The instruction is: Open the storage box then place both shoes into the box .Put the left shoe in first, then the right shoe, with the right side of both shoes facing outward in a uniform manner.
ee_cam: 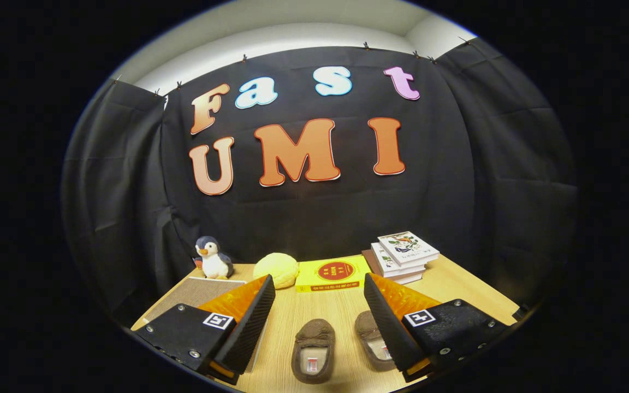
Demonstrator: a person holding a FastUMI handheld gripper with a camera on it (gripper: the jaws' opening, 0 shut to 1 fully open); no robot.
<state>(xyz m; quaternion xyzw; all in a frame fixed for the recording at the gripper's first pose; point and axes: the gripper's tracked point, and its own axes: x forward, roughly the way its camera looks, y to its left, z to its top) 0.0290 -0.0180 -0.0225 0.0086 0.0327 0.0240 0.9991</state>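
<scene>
The gripper [319,305] hangs above the table [456,284] with its fingers spread wide and nothing between them. Two brown slippers lie side by side on the wood below: one shoe [313,349] sits in the gap between the fingers, the other shoe [370,334] is partly hidden behind the right finger. Both look soft, light and pliable, so a pinch will likely collapse the upper. The firmer heel rim or sole edge seems the better hold. Beyond them lie a yellow book [332,274], a yellow ball [276,269], a penguin [213,257] and stacked books [404,255].
</scene>
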